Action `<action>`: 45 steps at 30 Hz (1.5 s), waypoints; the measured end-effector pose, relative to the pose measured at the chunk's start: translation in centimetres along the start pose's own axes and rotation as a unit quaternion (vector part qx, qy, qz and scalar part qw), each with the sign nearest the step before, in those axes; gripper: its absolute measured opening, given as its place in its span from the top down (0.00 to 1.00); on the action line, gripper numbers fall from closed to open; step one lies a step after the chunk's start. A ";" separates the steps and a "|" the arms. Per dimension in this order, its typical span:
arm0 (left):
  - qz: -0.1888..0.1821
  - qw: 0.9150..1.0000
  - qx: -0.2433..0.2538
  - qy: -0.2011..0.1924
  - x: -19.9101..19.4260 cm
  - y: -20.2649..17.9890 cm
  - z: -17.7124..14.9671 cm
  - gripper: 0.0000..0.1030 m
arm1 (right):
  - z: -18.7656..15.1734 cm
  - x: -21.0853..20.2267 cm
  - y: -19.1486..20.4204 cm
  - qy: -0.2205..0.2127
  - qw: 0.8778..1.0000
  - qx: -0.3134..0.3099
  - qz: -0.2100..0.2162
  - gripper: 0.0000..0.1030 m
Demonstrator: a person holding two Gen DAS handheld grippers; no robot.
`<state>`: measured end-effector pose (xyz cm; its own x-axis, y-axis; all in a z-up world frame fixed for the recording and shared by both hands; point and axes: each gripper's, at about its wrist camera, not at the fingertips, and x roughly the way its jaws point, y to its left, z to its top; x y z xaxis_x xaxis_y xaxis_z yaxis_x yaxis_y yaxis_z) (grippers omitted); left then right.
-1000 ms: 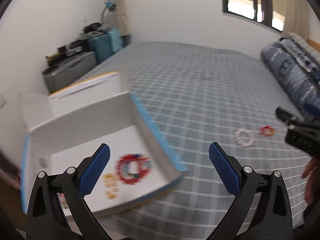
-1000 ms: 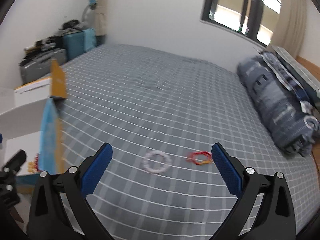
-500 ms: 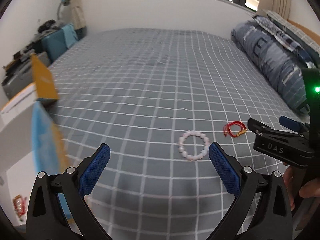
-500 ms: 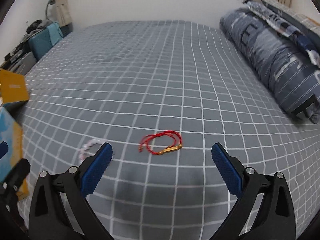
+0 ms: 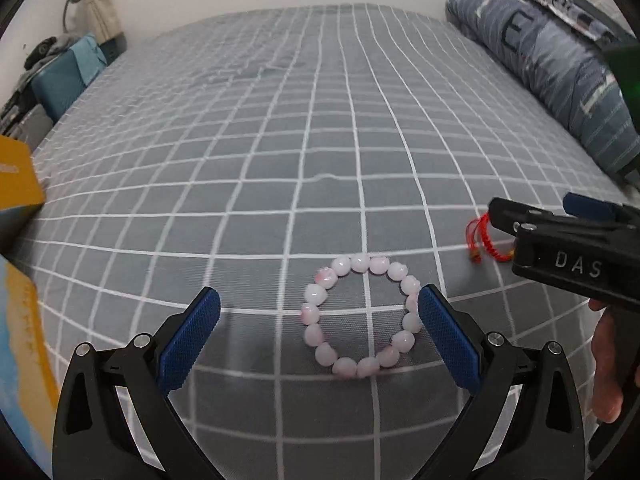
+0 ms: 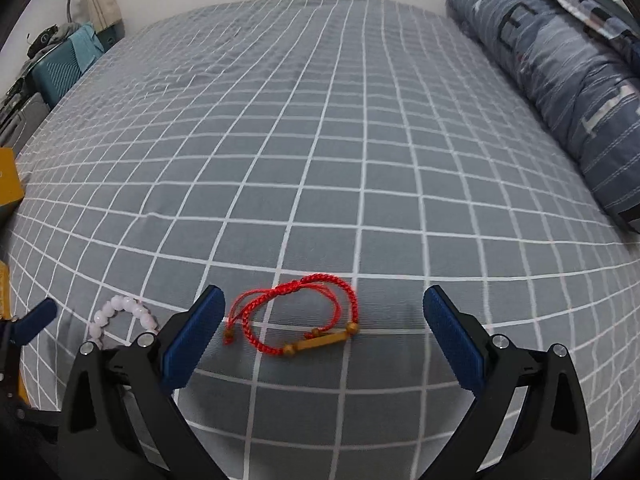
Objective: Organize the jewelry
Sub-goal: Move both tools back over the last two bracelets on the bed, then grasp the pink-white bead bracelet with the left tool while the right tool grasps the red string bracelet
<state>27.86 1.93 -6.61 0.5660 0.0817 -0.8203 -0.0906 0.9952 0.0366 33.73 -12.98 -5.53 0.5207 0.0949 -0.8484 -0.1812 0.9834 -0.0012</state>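
Note:
A pink bead bracelet [image 5: 401, 343] lies flat on the grey checked bed sheet [image 5: 312, 152]. My left gripper [image 5: 319, 312] is open and empty, its blue pads on either side of it, low over the sheet. A red cord bracelet with a gold bar [image 6: 256, 304] lies on the sheet between the pads of my right gripper [image 6: 324, 312], which is open and empty. In the left wrist view the red cord bracelet [image 5: 486, 240] shows partly behind the right gripper body [image 5: 568, 252]. The pink bracelet [image 6: 120, 312] shows at the left of the right wrist view.
A box with a yellow flap and blue edge [image 5: 18, 264] stands at the left edge of the bed. A folded blue striped quilt [image 6: 560, 80] lies along the right side. A teal suitcase [image 6: 56, 70] and clutter sit beyond the far left corner.
Both grippers have moved right, away from the box, and lowered toward the sheet. The pink bracelet now lies between the left pads, the red one between the right pads.

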 end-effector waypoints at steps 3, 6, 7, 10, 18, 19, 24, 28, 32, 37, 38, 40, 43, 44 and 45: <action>-0.001 1.000 0.001 0.003 0.8 -0.3 -0.1 0.05 | -0.2 0.8 -0.2 0.010 1.000 0.009 0.002 0.07; -0.009 1.000 -0.007 0.002 1.2 -0.3 -0.1 0.06 | -0.1 1.5 -0.5 0.018 1.000 0.010 0.003 0.07; -0.013 1.000 -0.009 0.005 1.2 -0.3 -0.1 0.06 | -0.1 1.6 -0.6 0.018 1.000 0.011 0.002 0.07; -0.017 1.000 -0.009 0.014 1.7 -0.4 -0.3 0.06 | -0.2 2.0 -0.8 0.023 1.000 0.015 0.007 0.08; -0.008 1.000 -0.002 0.021 2.0 -0.7 -0.8 0.13 | -0.6 2.7 0.2 0.033 0.999 0.001 0.009 0.21; -0.008 1.000 -0.004 0.021 2.0 -0.6 -0.8 0.18 | -0.6 2.7 0.2 0.033 0.999 0.000 0.011 0.25; -0.009 1.000 -0.008 0.022 1.5 -0.3 -0.9 0.43 | -0.6 2.7 0.3 0.033 0.999 -0.003 0.011 0.43; -0.005 1.000 -0.005 0.024 1.4 -0.4 -0.8 0.67 | -0.6 2.5 0.4 0.034 0.999 -0.009 0.007 0.59; 0.002 1.000 -0.006 0.020 1.4 -0.1 -0.7 0.82 | -1.0 2.3 0.4 0.037 0.999 -0.019 0.002 0.83; -0.006 1.000 -0.015 0.012 0.8 0.4 -0.6 0.90 | -1.0 1.8 0.4 0.031 0.999 -0.021 -0.004 0.92; -0.007 1.000 -0.016 0.011 0.7 0.4 -0.5 0.90 | -1.0 1.7 0.3 0.029 0.999 -0.018 -0.004 0.92; -0.010 1.000 -0.018 0.007 0.4 0.6 -0.4 0.90 | -1.0 1.3 0.1 0.023 1.000 -0.009 0.000 0.92; -0.011 1.000 -0.021 0.001 0.0 0.7 -0.3 0.90 | -0.8 0.5 -0.2 0.010 1.000 -0.001 0.000 0.93; -0.010 1.000 -0.023 -0.003 -0.2 0.8 -0.3 0.90 | -0.8 0.2 -0.3 0.007 1.000 0.000 0.002 0.93; -0.010 1.000 -0.026 -0.008 -0.4 1.0 -0.2 0.90 | -0.9 -0.1 -0.4 0.003 1.000 0.001 0.003 0.92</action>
<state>27.34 2.86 -6.34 0.5806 0.0637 -0.8117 -0.1218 0.9925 -0.0092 33.00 -13.48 -5.86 0.5150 0.1003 -0.8513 -0.1822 0.9832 0.0056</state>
